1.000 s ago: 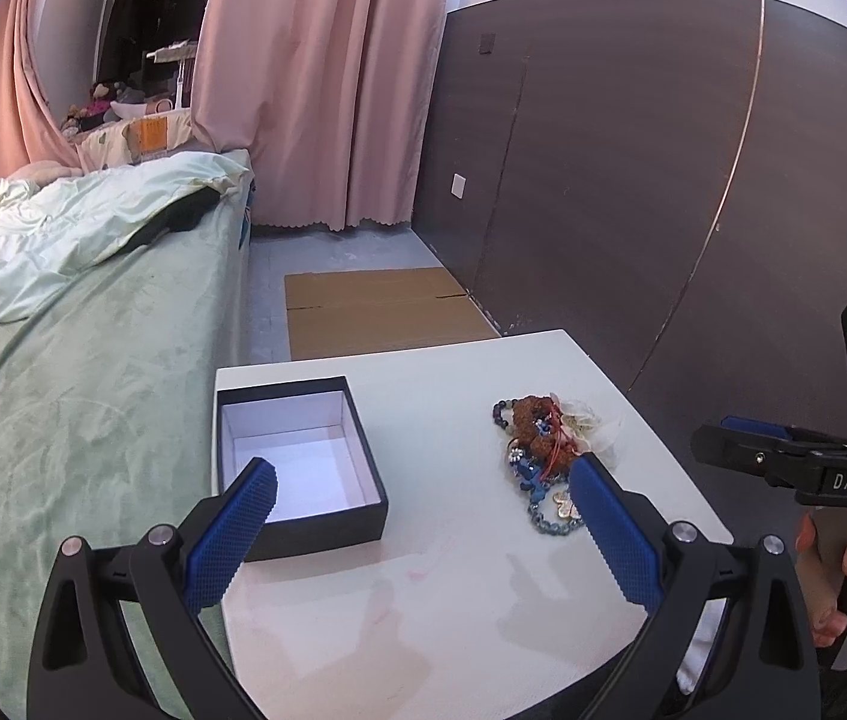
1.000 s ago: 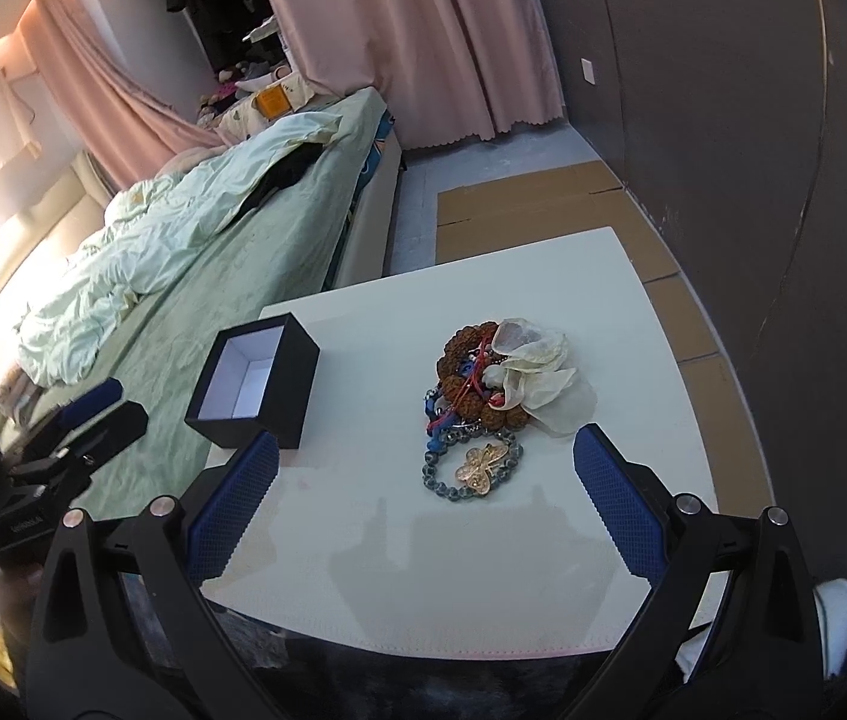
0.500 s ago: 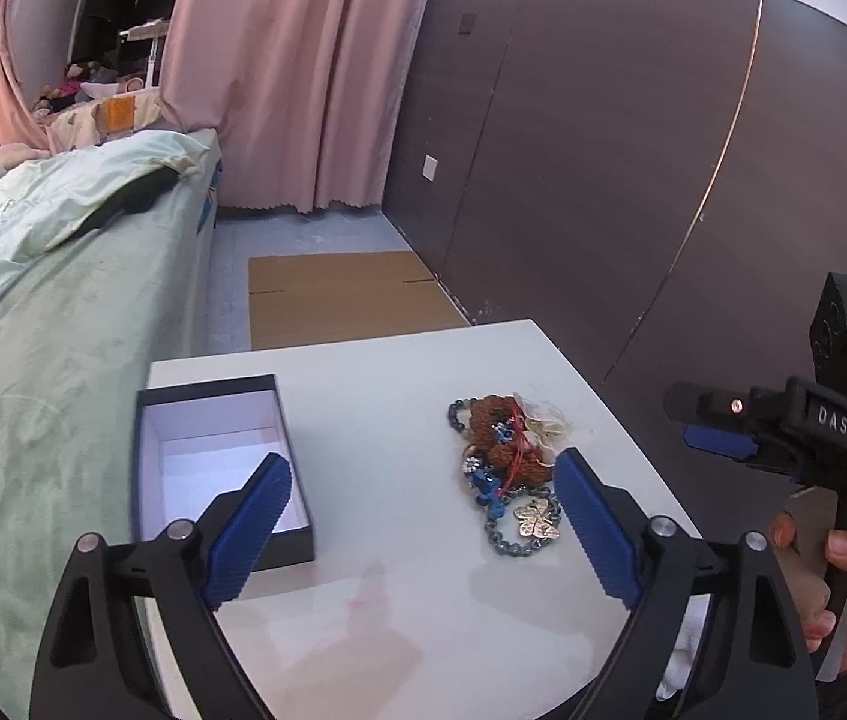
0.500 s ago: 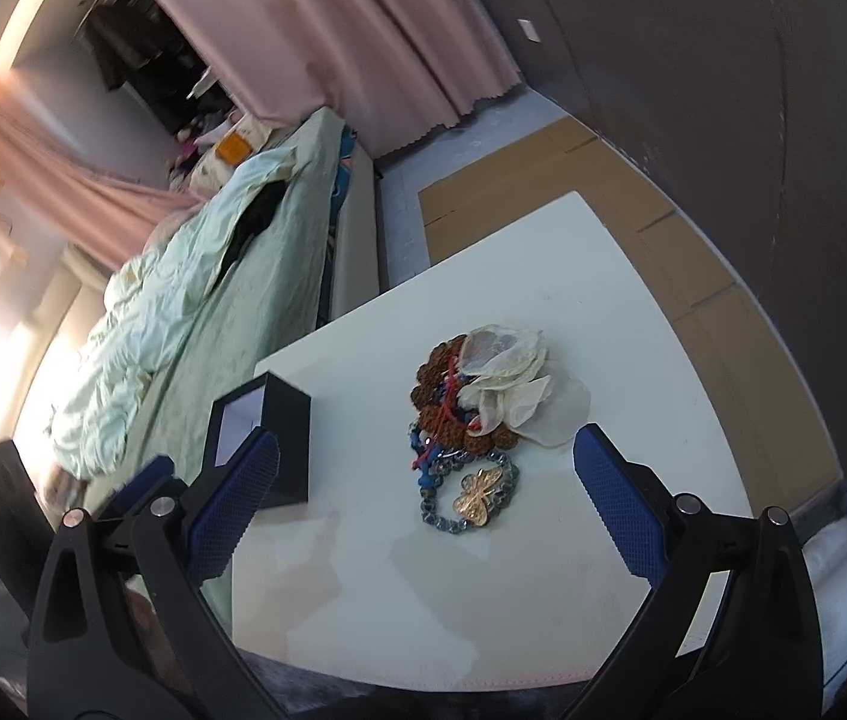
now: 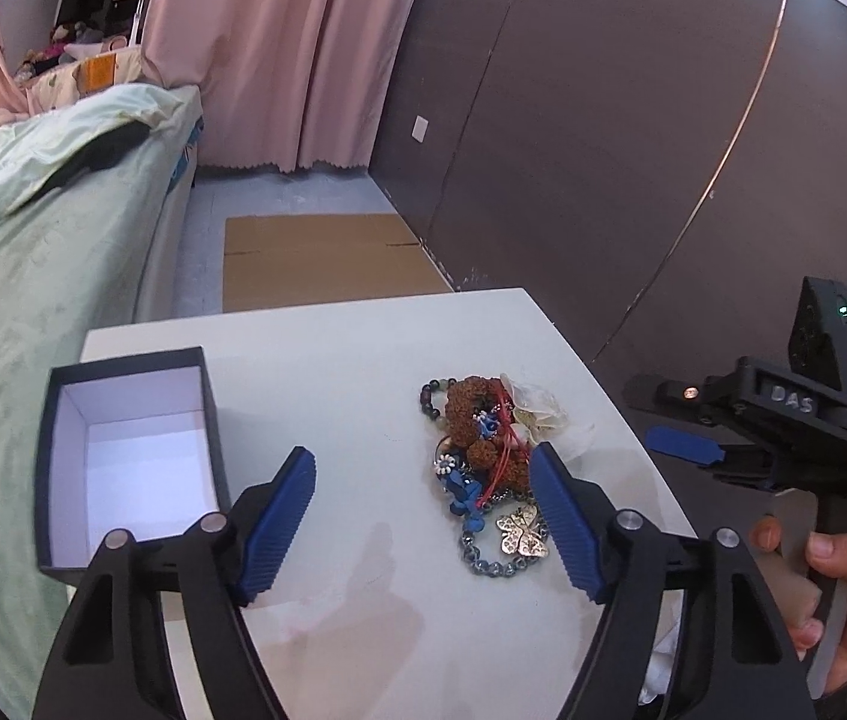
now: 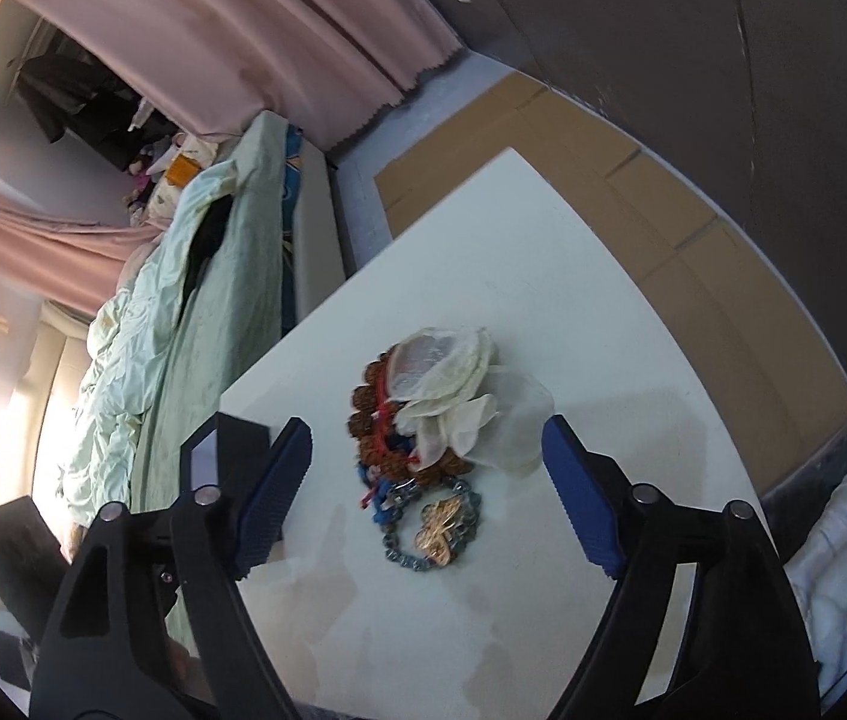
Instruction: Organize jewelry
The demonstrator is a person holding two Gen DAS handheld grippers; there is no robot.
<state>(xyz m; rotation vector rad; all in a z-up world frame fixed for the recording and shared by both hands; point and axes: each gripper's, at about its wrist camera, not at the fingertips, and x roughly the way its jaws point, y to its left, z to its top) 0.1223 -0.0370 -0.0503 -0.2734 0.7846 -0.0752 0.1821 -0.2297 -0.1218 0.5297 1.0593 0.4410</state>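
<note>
Black rectangular cardboard box with white lining (image 5: 129, 456): lid off, interior bare, standing at the tabletop's bed-side edge. White square tabletop (image 5: 333, 372). Tangled pile of beaded jewelry (image 5: 486, 468): brown seed-bead strand, blue and red pieces, grey bead bracelet bearing a gold butterfly charm (image 5: 522, 534), well apart from the box toward the dark wall. Translucent white pouch (image 6: 453, 384) lies on the pile's far side. Left gripper (image 5: 423, 516): jaws spread, holding nothing. Right gripper (image 6: 426, 492): jaws spread above the pile, holding nothing.
</note>
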